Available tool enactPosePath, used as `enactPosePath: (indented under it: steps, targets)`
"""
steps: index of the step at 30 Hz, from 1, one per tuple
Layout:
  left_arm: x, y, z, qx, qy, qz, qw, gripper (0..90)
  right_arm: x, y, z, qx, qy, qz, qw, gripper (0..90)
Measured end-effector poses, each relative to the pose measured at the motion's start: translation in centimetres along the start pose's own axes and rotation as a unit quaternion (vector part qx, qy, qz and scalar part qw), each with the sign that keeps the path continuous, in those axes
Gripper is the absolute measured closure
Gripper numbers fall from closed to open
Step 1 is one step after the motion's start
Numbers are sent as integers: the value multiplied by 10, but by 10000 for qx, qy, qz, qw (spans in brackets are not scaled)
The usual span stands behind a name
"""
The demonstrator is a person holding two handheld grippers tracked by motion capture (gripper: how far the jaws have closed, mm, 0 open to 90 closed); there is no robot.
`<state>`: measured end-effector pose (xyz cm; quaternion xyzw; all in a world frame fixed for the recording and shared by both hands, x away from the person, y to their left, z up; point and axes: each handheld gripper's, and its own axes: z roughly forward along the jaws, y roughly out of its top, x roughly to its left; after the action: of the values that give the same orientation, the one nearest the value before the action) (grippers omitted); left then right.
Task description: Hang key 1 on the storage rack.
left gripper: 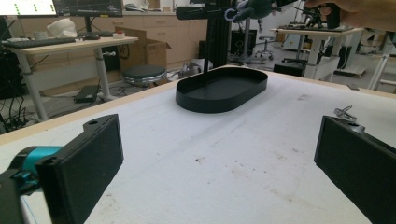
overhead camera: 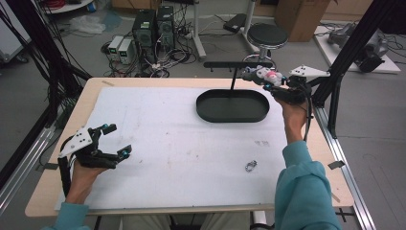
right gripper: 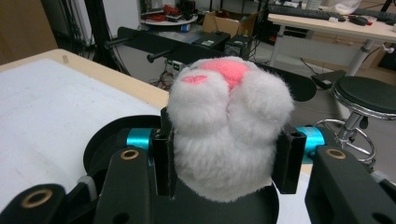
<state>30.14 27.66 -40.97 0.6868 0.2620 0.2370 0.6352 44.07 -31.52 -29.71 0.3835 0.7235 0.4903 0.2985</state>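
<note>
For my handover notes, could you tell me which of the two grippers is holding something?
The right gripper, raised by the stand's crossbar, clamps a white plush paw; the left gripper is open.

stand crossbar (overhead camera: 238, 64) blocks above black tray (overhead camera: 233, 106); mat (overhead camera: 167, 143) open.

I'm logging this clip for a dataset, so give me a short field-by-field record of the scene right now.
right gripper: shut on a white plush paw with pink pads, held up near the rack's crossbar
left gripper: open, nothing between the jaws, low over the table
black oval tray: on the white mat, under the rack
small metal clip: on the mat, near the person's right sleeve
</note>
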Motion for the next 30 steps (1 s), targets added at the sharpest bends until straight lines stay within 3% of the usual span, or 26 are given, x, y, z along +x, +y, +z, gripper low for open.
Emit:
enactPosePath:
  steps: [11, 30]
  targets:
    - [-2, -3, -1, -76, 67, 4, 9999, 17, 1, -15, 2, 234, 76, -72, 9997, 531]
    - [-4, -11, -2, -99, 164, 34, 9998, 17, 0, -29, 32, 228, 183, 17, 9996, 528]
